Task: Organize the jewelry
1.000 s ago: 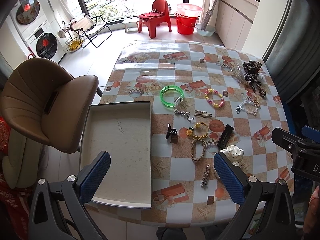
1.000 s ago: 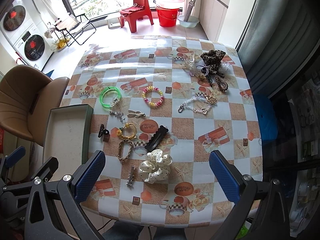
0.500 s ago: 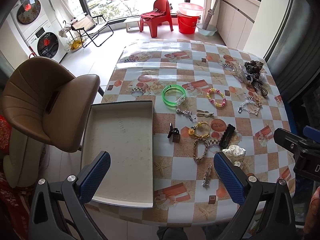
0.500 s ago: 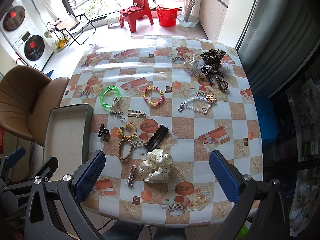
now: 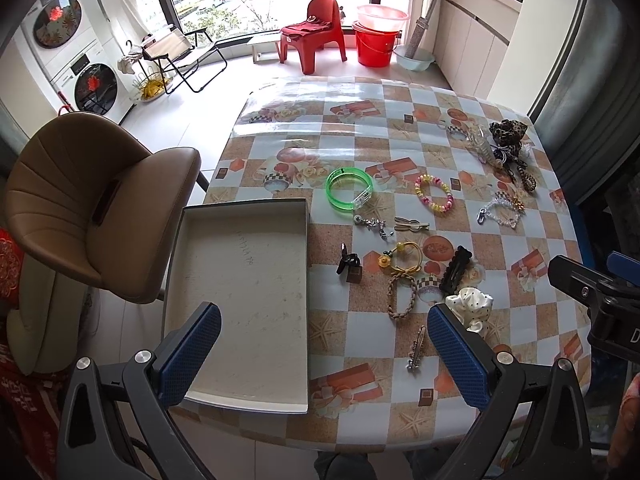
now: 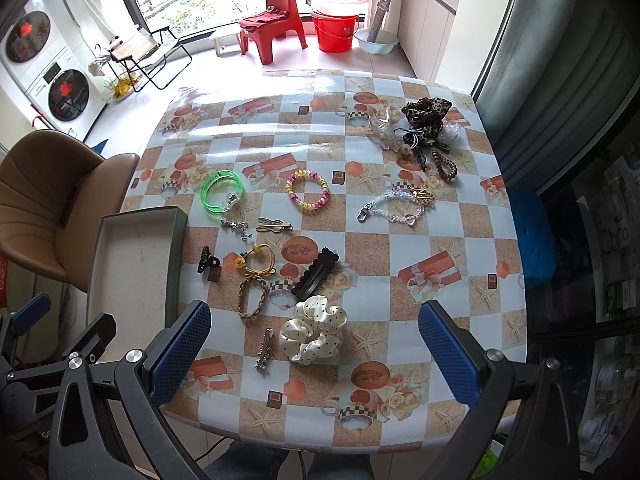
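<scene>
Jewelry pieces, including your green translucent plastic bangle (image 5: 349, 189), lie scattered beside the shallow grey cardboard tray (image 5: 240, 394). Your left gripper (image 5: 324, 354) and right gripper (image 6: 314, 354) are both spread wide, holding nothing.

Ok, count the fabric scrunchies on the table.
2: a white dotted scrunchie near the front edge, and a leopard scrunchie in the far right pile, which may hide more.

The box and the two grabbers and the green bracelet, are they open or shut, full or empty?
box: lid off, empty.
left gripper: open, holding nothing.
right gripper: open, holding nothing.
green bracelet: lying flat on the table, outside the box.
</scene>
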A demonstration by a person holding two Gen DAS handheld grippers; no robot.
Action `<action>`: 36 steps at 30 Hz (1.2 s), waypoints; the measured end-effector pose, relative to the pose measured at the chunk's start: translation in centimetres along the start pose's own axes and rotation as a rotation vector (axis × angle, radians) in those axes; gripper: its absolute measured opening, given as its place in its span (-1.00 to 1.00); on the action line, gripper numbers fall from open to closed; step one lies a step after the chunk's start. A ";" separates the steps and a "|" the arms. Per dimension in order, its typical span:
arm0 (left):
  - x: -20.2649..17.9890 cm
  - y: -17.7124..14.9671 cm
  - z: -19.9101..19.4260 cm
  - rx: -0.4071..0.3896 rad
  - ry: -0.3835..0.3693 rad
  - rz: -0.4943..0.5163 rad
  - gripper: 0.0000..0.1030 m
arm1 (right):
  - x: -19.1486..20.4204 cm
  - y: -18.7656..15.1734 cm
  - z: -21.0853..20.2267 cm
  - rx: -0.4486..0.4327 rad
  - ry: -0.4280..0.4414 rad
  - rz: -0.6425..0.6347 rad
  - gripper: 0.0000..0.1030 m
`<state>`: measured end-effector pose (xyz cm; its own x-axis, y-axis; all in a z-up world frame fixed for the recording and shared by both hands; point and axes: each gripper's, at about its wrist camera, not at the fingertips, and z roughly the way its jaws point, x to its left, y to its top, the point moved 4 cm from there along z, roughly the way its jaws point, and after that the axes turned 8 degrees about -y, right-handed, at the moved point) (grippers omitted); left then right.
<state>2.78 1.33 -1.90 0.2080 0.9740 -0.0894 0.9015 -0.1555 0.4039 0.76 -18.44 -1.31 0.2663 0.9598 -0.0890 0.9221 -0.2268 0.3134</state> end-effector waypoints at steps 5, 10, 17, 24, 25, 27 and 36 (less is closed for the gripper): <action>0.0 0.0 0.0 0.000 0.000 0.000 1.00 | 0.0 0.0 0.0 0.000 0.000 0.000 1.00; 0.4 -0.5 0.1 0.003 -0.002 0.000 1.00 | 0.0 -0.1 0.1 0.001 -0.001 0.000 1.00; 1.2 -1.4 0.9 0.021 -0.028 0.008 1.00 | 0.6 -0.1 0.1 0.015 -0.008 0.026 1.00; 2.6 -0.1 2.6 0.032 -0.063 0.029 1.00 | 0.0 -0.5 1.9 0.038 -0.021 0.083 1.00; 2.8 0.2 3.0 0.030 -0.066 0.037 1.00 | 0.0 -0.5 2.2 0.041 -0.025 0.090 1.00; 3.2 1.1 3.7 0.024 -0.068 0.057 1.00 | 0.0 -0.3 3.1 0.046 -0.028 0.104 1.00; 4.0 6.8 9.8 0.015 -0.050 0.076 1.00 | 0.1 2.5 8.4 0.085 -0.034 0.113 1.00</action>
<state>13.43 2.60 -8.45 0.2941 0.9500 -0.1047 0.8880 -0.2311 0.3976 5.48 -20.28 -8.47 0.3780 0.9214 -0.0903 0.9056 -0.3478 0.2426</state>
